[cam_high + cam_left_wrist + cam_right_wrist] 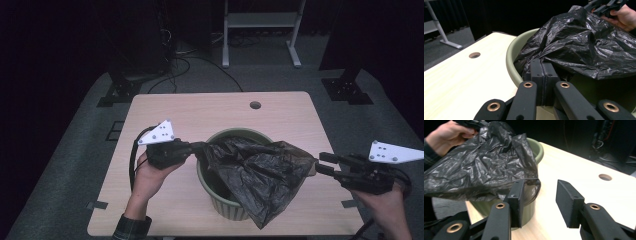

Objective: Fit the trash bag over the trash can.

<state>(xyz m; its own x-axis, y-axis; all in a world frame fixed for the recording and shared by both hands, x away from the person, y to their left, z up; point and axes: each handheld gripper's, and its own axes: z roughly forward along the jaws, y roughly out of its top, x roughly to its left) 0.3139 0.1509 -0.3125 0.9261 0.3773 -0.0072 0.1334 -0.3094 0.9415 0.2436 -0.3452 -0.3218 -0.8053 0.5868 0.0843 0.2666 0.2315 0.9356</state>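
Observation:
A pale green bin (226, 204) stands at the middle front of the wooden table (200, 110). A crumpled black plastic bag (260, 170) lies across its mouth and hangs over its front right side. My left gripper (197, 148) is at the bin's left rim, shut on the bag's edge (534, 62). My right gripper (320, 162) is level at the bag's right corner, jaws apart. In the right gripper view the bag (481, 167) brushes the outer side of one finger (517, 195), and the gap between the jaws (539, 187) holds nothing.
A round cable hole (255, 105) sits near the table's far edge. Behind the table stand a white frame (260, 20), floor cables (185, 62) and two black stand bases (120, 90) (347, 90). Bare tabletop lies left and right of the bin.

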